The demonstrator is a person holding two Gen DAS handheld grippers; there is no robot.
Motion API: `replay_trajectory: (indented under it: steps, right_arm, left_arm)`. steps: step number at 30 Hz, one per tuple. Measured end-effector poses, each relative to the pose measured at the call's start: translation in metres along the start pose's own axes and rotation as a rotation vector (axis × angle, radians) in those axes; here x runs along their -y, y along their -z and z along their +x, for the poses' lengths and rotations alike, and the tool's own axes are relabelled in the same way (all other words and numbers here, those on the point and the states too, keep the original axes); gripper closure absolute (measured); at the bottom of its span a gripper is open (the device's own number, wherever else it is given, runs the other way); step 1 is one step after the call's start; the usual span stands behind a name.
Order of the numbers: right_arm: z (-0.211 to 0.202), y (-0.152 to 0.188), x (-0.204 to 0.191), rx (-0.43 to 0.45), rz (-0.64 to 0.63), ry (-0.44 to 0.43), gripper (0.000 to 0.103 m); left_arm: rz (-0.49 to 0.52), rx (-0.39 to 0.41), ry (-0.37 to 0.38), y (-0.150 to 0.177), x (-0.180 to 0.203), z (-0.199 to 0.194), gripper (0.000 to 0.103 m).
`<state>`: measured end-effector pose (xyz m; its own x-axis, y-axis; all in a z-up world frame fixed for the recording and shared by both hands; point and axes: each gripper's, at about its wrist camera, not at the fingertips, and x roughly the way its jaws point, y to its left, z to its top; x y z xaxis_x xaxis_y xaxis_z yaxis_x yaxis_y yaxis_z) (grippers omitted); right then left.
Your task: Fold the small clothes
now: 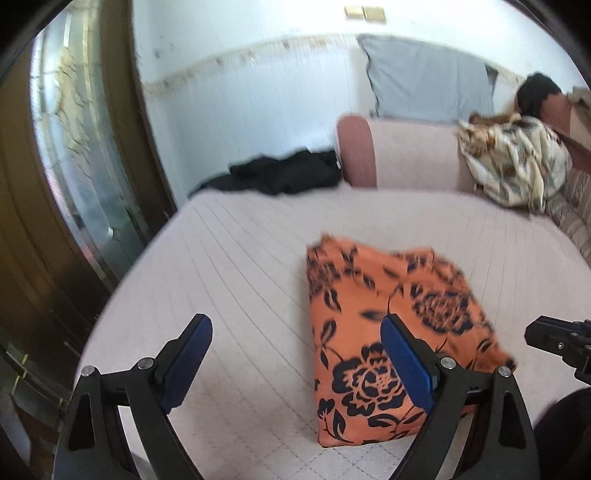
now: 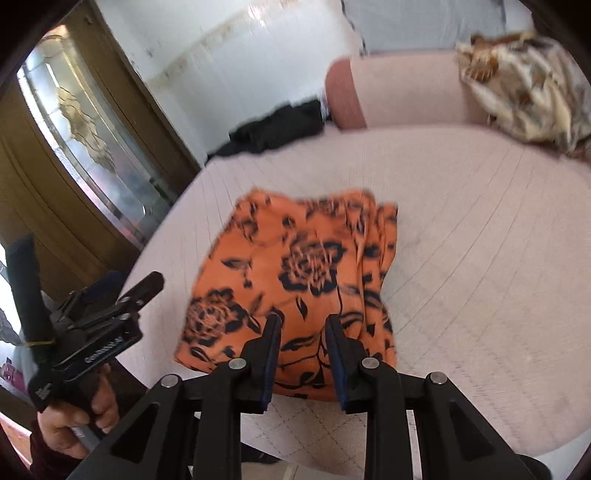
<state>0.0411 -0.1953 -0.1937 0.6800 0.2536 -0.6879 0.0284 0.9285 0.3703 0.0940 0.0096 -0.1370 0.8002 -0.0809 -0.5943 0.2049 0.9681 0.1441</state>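
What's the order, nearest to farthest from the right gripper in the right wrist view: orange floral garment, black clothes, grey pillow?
From the right gripper:
1. Orange floral garment, folded on the bed directly under and ahead of the fingertips.
2. Black clothes, heaped at the bed's far left edge.
3. Grey pillow, against the wall behind the pink headboard, at the frame's top.

Setting: a home, a bedroom by the look of it; bed under a pale pink quilted cover; pink bolster and grey pillow propped against a white wall; loose clothing left on the bed (a black heap, a floral bundle); brown wooden door with a patterned glass panel at the left.
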Motion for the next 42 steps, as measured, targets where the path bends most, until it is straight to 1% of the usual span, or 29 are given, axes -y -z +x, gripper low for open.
replay_trajectory:
  steps: [4,6,7,8,10,14,17,23,26,31,38,42]
  right_arm:
    - [-0.037,-0.012,-0.015,0.09,-0.023,0.047,0.074]
    - [-0.057,-0.014,-0.023,0.135,-0.031,0.067,0.063]
    - [-0.07,-0.013,-0.024,0.155,-0.031,0.07,0.04]
    - [-0.082,-0.012,-0.028,0.191,-0.031,0.071,0.024]
    - [-0.095,-0.008,-0.035,0.242,-0.047,0.09,0.024]
    - [-0.113,-0.003,-0.048,0.279,-0.103,0.164,0.024]
    - [-0.124,0.0,-0.053,0.307,-0.11,0.176,0.024]
    - [-0.143,-0.001,-0.053,0.355,-0.097,0.199,0.024]
    - [-0.148,-0.002,-0.055,0.355,-0.101,0.199,0.024]
    - [-0.15,-0.002,-0.06,0.347,-0.092,0.193,0.024]
    - [-0.162,-0.001,-0.068,0.37,-0.086,0.188,0.024]
    - [-0.17,0.0,-0.069,0.377,-0.08,0.186,0.024]
  left_arm:
    - [-0.053,0.04,-0.026,-0.016,-0.01,-0.032,0.01]
    - [-0.089,0.065,-0.035,-0.02,-0.017,-0.05,0.01]
    - [-0.099,0.073,-0.038,-0.022,-0.017,-0.053,0.01]
    - [-0.114,0.082,-0.042,-0.023,-0.019,-0.059,0.009]
    - [-0.136,0.094,-0.045,-0.025,-0.022,-0.07,0.009]
    - [-0.158,0.111,-0.059,-0.029,-0.025,-0.09,0.009]
    - [-0.155,0.115,-0.061,-0.031,-0.026,-0.103,0.009]
    - [-0.152,0.15,-0.072,-0.034,-0.028,-0.126,0.009]
    - [-0.153,0.176,-0.088,-0.037,-0.031,-0.14,0.009]
    - [-0.154,0.186,-0.102,-0.04,-0.032,-0.154,0.009]
    - [-0.161,0.173,-0.078,-0.042,-0.032,-0.17,0.009]
    - [-0.143,0.18,-0.068,-0.043,-0.029,-0.182,0.009]
